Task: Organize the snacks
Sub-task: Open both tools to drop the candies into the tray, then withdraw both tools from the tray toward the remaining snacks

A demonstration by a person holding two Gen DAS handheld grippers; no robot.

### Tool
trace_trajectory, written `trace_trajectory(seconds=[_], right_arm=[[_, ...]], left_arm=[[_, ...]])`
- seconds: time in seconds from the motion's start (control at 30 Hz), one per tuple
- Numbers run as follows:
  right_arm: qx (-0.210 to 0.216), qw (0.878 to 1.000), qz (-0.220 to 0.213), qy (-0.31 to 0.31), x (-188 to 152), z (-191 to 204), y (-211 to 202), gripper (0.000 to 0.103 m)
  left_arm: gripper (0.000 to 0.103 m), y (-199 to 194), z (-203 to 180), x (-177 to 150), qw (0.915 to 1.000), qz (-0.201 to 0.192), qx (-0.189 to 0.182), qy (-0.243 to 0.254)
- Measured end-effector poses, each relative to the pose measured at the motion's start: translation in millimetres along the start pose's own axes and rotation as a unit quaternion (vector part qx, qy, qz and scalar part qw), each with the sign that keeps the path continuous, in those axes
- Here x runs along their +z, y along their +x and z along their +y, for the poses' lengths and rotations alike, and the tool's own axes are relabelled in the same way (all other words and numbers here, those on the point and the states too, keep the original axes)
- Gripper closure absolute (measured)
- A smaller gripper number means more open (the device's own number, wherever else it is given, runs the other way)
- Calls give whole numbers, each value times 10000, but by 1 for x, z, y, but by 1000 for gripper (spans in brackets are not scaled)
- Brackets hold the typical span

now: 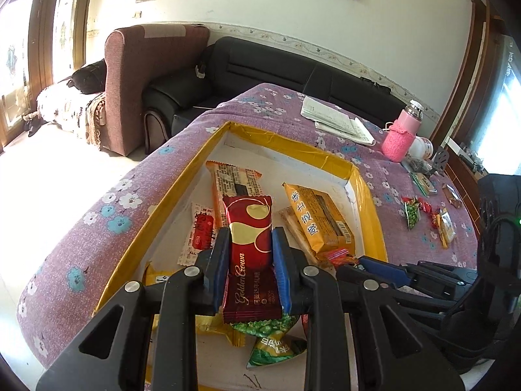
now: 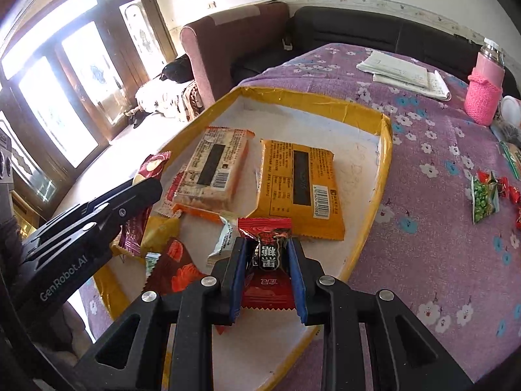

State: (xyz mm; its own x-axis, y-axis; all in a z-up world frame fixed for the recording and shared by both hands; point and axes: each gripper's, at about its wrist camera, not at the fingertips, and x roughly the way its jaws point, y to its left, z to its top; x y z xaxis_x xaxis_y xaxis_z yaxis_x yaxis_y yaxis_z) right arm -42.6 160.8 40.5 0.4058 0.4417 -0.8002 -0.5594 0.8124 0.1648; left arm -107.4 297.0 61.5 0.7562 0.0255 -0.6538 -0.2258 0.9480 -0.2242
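The red Golden Crown bar [image 1: 250, 254] was pinched lengthwise in the left gripper [image 1: 250, 270], jaws closed snug on its sides, hanging over the yellow-rimmed box [image 1: 332, 159], so I'd guess it was about to get dropped in with the rest. The right gripper [image 2: 267, 272] had its jaws closed narrow on a small black-and-red candy [image 2: 267, 254], also above the box, probably same plan. Inside the box I counted two big flat packs, a pale orange-edged pack [image 2: 213, 169] and an orange pack [image 2: 298, 182], lying side by side, plus a jumble of smaller wrappers near the front edge that I couldn't count properly. Out on the purple floral cloth [image 2: 423, 228] a green pea packet [image 2: 483, 200] and a few red candies were left, well apart from the box
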Motion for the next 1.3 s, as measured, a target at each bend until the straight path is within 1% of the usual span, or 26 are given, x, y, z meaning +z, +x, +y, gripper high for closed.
trace_trajectory(seconds=[0.2,0.27,0.33,0.4,0.5,0.57,0.6,0.63,0.67,0.73,0.77,0.83,0.9,0.93,1.07,1.13,1.2,1.3], right_arm=[[22,9998,140,155,-2,-6,14,77],[8,9998,129,173,-1,-7,16,77],[8,9998,126,181,1,-6,17,77],[36,9997,120,199,2,-5,18,75],[106,9994,76,329,1,-7,16,74],[168,9991,61,386,0,-7,14,72],[191,9990,42,404,-1,-7,12,68],[203,9989,14,415,-1,-7,10,67],[211,9989,-9,422,-1,-7,8,66],[252,9986,-48,454,-3,-7,3,66],[292,9984,-72,485,-4,-8,0,65],[356,9979,-135,531,-7,-9,-7,63],[406,9974,-209,564,-10,-10,-15,61],[426,9970,-262,586,-12,-12,-19,61],[425,9956,-467,695,-19,-22,-38,56],[401,9945,-560,794,-24,-33,-49,55],[302,9934,-637,905,-30,-49,-58,52],[40,9909,-699,1148,-36,-85,-71,51]], left_arm=[[80,9,1,2,9999,92,33,-55],[80,10,3,3,9999,118,35,-88],[78,12,3,4,9998,134,50,-130],[76,10,5,3,9997,132,-29,-215],[61,6,7,3,9995,106,-84,-285],[60,1,5,3,9996,65,-67,-264],[59,-2,5,2,9996,49,-65,-253],[56,-4,4,2,9997,49,-52,-243],[54,-6,3,2,9997,59,-22,-243],[43,-11,1,1,9996,60,98,-243],[41,-13,-1,1,9996,47,160,-231],[32,-19,-6,-1,9994,-12,300,-198],[28,-27,-11,-2,9990,-58,405,-175],[28,-30,-13,-3,9992,-60,371,-167],[28,-48,-26,-6,9998,-135,-12,-173],[28,-57,-36,-7,9995,-159,-228,-140],[28,-63,-47,-9,9990,-128,-420,-87],[28,-66,-67,-13,9974,-36,-716,20]])
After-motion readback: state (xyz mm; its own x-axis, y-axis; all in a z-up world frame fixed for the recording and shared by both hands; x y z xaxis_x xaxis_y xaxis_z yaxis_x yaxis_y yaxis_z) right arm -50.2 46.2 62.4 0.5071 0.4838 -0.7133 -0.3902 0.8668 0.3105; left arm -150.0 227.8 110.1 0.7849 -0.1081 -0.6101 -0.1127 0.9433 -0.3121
